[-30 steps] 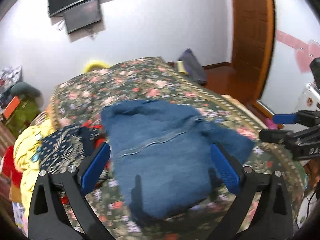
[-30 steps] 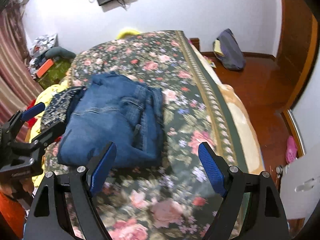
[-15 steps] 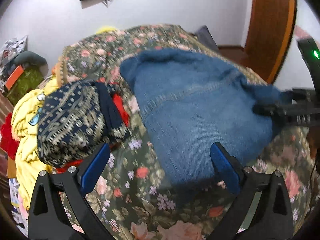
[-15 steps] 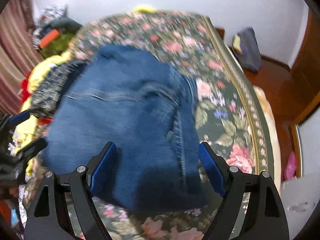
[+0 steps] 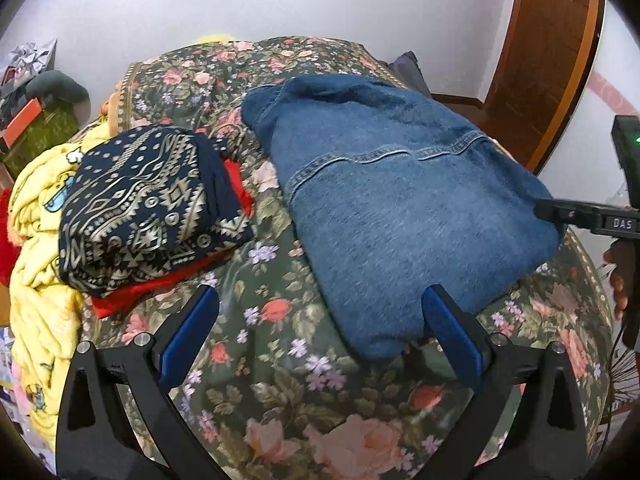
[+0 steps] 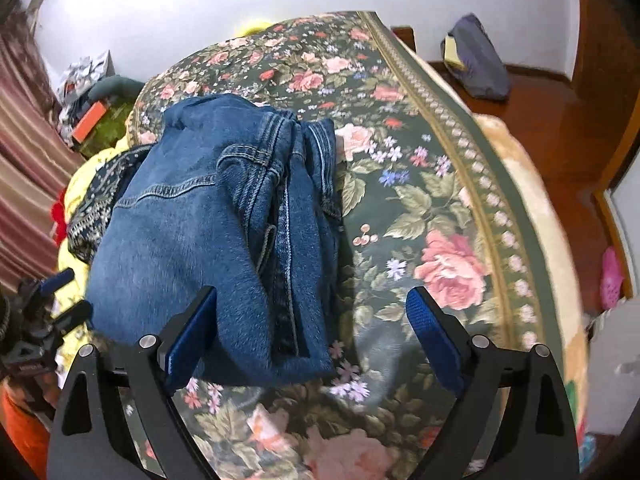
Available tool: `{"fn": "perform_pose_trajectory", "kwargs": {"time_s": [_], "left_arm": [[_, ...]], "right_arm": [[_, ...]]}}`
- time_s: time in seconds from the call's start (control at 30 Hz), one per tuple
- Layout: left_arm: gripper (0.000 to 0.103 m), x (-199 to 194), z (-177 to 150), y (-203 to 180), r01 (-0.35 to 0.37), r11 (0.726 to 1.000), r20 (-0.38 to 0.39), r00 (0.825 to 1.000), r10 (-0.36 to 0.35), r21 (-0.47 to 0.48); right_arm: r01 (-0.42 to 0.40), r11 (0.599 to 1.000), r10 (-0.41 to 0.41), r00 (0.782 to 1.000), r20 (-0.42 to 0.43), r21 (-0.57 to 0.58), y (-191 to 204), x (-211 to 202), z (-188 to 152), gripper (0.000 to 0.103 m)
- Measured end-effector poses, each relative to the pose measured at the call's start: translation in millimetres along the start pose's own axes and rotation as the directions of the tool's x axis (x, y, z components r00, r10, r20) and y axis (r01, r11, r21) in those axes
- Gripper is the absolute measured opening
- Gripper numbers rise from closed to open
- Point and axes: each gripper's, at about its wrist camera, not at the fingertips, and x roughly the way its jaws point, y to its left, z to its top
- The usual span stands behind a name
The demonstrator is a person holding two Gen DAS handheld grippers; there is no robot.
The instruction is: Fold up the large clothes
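Note:
Folded blue jeans point(image 5: 392, 200) lie in a thick stack on the floral bedspread point(image 5: 280, 392); they also show in the right wrist view point(image 6: 208, 232). My left gripper point(image 5: 320, 336) is open and empty, its right finger at the near edge of the jeans. My right gripper point(image 6: 316, 332) is open and empty, straddling the near right corner of the stack. In the left wrist view the right gripper point(image 5: 560, 212) shows at the right side of the jeans. The left gripper point(image 6: 52, 300) shows in the right wrist view, left of the jeans.
A folded navy patterned cloth point(image 5: 148, 208) lies on red fabric point(image 5: 132, 296) left of the jeans, beside yellow clothes point(image 5: 36, 264). The bed's right edge point(image 6: 532, 248) drops to a wooden floor with a grey bag point(image 6: 476, 60). A wall is behind.
Both grippers moved down and in toward the jeans from farther back and now sit low at the stack's near edge. The jeans stay folded on the bed.

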Motion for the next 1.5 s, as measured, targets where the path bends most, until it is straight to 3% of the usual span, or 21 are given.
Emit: {"fn": "perform_pose_trajectory", "kwargs": {"time_s": [0.2, 0.37, 0.43, 0.6, 0.77, 0.93, 1.07, 1.13, 1.23, 1.27, 1.37, 1.5], "left_arm": [[0.102, -12, 1, 14, -0.042, 0.999, -0.015, 0.999, 0.042, 0.003], [0.102, -23, 19, 29, -0.065, 0.998, 0.030, 0.997, 0.066, -0.021], [0.102, -23, 27, 36, -0.039, 0.998, 0.031, 0.999, 0.040, -0.043], [0.102, -8, 45, 48, 0.099, 0.987, -0.005, 0.995, -0.101, -0.124], [0.102, 33, 55, 56, 0.248, 0.936, -0.083, 0.958, -0.276, -0.248], [0.102, 76, 61, 55, 0.305, 0.890, -0.143, 0.918, -0.369, -0.339], [0.102, 103, 65, 58, 0.376, 0.823, -0.134, 0.873, -0.468, -0.426], [0.102, 114, 67, 60, 0.389, 0.803, -0.134, 0.860, -0.492, -0.451], [0.102, 134, 69, 62, 0.390, 0.777, -0.156, 0.839, -0.521, -0.494], [0.102, 139, 69, 62, 0.401, 0.763, -0.154, 0.829, -0.538, -0.507], [0.102, 144, 74, 61, 0.419, 0.759, -0.138, 0.826, -0.547, -0.499], [0.102, 153, 85, 57, 0.430, 0.755, -0.137, 0.820, -0.556, -0.495]], "right_arm": [[0.058, 0.996, -0.057, 0.998, 0.010, -0.073, 9, -9, 5, 0.092], [0.022, 0.993, -0.019, 1.000, 0.025, -0.119, 21, -13, 18, 0.092], [0.000, 0.990, 0.004, 1.000, 0.029, -0.139, 29, -12, 24, 0.092], [-0.072, 0.980, 0.072, 0.997, -0.005, -0.183, 48, 5, 39, 0.092], [-0.125, 0.974, 0.106, 0.989, -0.105, -0.189, 49, 41, 54, 0.092], [-0.131, 0.983, 0.106, 0.978, -0.179, -0.128, 28, 69, 68, 0.092], [-0.257, 0.966, 0.247, 0.939, -0.239, -0.011, 3, 84, 74, 0.092], [-0.229, 0.973, 0.229, 0.944, -0.240, 0.026, -9, 94, 78, 0.094], [-0.324, 0.938, 0.345, 0.893, -0.289, 0.121, -18, 111, 76, 0.096], [-0.338, 0.934, 0.357, 0.891, -0.282, 0.114, -16, 112, 75, 0.098], [-0.350, 0.934, 0.357, 0.893, -0.273, 0.073, -5, 113, 75, 0.099], [-0.385, 0.920, 0.389, 0.879, -0.276, 0.073, 6, 122, 81, 0.099]]}}
